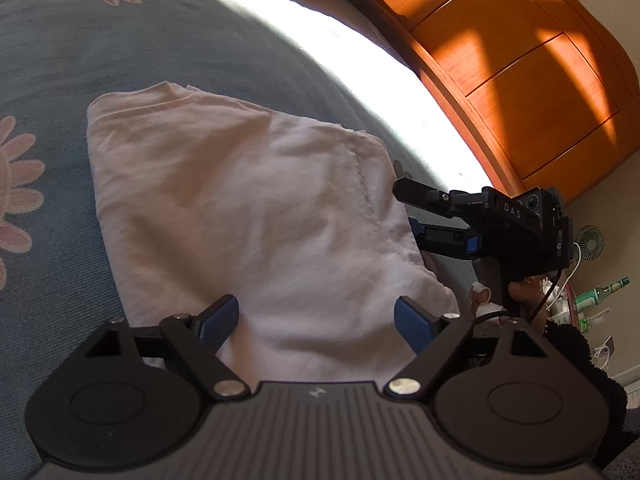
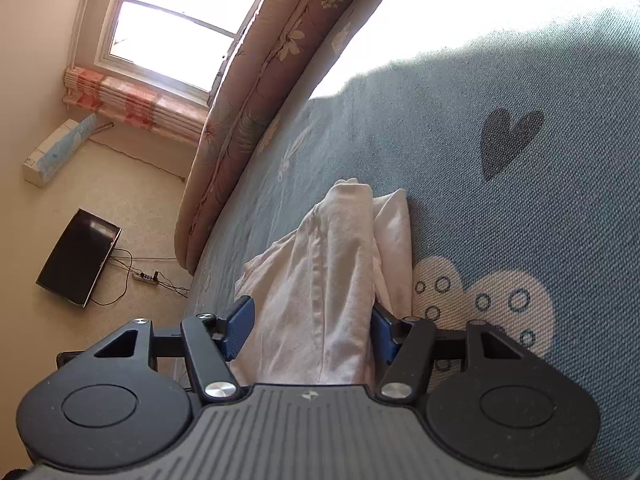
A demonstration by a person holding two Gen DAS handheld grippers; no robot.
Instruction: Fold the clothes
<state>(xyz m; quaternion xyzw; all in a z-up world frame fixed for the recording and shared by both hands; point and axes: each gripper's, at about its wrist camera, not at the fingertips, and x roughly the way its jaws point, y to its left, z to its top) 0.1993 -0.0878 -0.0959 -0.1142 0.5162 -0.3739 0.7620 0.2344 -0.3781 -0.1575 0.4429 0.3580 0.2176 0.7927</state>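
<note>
Left wrist view shows first the left gripper (image 1: pixel 316 318), its blue pads spread wide just above the near edge of the pale pink garment (image 1: pixel 240 200) and gripping nothing; I think it waits here to take this edge for the next fold. The garment lies already folded into a rough rectangle on the blue bed cover (image 1: pixel 60 60), so the work seems well advanced. At its right edge the right gripper (image 1: pixel 410 210) comes in from the side, one finger above and one low by the cloth. In the right wrist view a raised ridge of the garment (image 2: pixel 320 280) stands between that gripper's (image 2: pixel 310 326) pads; the right pad seems to touch the cloth, the left stands a little apart, so whether the grip is firm I cannot tell. Farther off are the wooden drawers (image 1: pixel 520 60).
</note>
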